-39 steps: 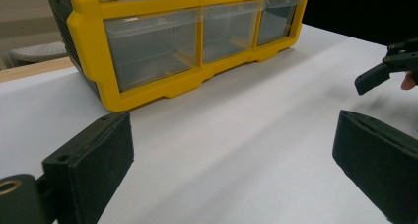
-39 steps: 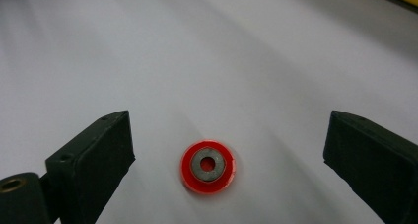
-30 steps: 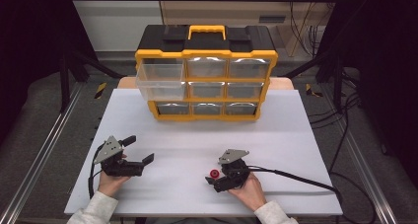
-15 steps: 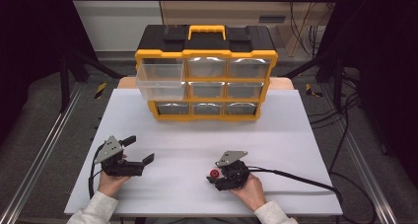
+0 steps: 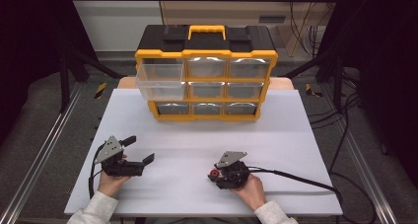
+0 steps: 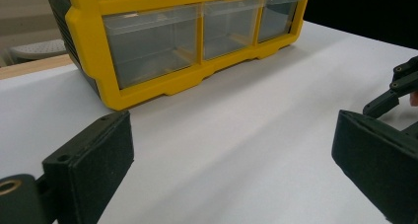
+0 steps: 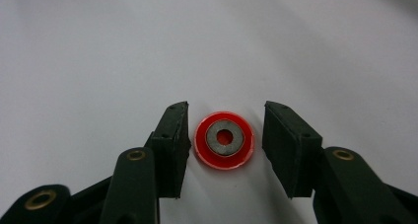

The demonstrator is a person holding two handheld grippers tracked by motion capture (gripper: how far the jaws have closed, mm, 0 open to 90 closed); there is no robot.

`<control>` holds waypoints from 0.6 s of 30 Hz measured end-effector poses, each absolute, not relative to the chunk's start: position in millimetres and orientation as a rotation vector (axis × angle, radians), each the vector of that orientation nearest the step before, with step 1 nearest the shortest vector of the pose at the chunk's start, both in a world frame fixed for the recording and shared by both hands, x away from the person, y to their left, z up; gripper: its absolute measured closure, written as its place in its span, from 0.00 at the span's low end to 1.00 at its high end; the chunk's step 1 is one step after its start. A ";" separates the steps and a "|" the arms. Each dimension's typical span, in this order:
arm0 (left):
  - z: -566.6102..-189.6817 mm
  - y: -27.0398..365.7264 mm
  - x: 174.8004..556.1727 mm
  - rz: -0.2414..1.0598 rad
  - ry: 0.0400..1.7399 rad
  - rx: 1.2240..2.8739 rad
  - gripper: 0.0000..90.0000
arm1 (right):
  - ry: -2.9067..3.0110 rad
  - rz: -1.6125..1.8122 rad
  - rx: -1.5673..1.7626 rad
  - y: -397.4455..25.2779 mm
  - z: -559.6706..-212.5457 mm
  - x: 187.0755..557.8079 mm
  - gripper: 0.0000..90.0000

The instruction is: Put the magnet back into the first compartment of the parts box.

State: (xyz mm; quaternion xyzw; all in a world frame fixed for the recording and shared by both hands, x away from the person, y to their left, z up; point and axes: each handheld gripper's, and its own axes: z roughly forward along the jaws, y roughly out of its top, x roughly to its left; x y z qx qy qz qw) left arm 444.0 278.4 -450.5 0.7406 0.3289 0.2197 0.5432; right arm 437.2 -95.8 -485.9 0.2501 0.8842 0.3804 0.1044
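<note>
Surface: white table [image 5: 296, 135], matte, bare apart from the items below; wooden edge showing behind the organiser.
Room: dark surround, metal rails on both sides of the table, grey floor, cables [image 5: 345, 135] trailing at right, pale wall and cabinet behind.
Left gripper [image 5: 139, 150]: near-left part of table, held in left hand [image 5: 111, 182]; grey three-cornered plate on top; jaws spread wide, nothing between them; left gripper view looks across bare table toward the organiser's bottom row.
Organiser [image 5: 204, 73]: yellow-and-black drawer box at far centre of table, yellow handle on black top, three rows of three clear drawers; upper-left and middle-left drawers [image 5: 160, 81] pulled out; contents cannot be made out.
Red ring [image 7: 224, 140]: small red disc, grey metal washer-like centre with a hole; lying flat on table, near edge, right of centre; sits between the right gripper's jaws.
Right gripper [image 7: 226, 132]: held in right hand [image 5: 251, 189], jaws partly open either side of the red ring, close but with small gaps, not gripping; cable running off right.
</note>
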 end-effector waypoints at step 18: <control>-450.5 277.7 443.8 0.522 0.781 1.761 0.02 | 2.616 1.121 0.725 -96.4 -485.4 437.4 0.67</control>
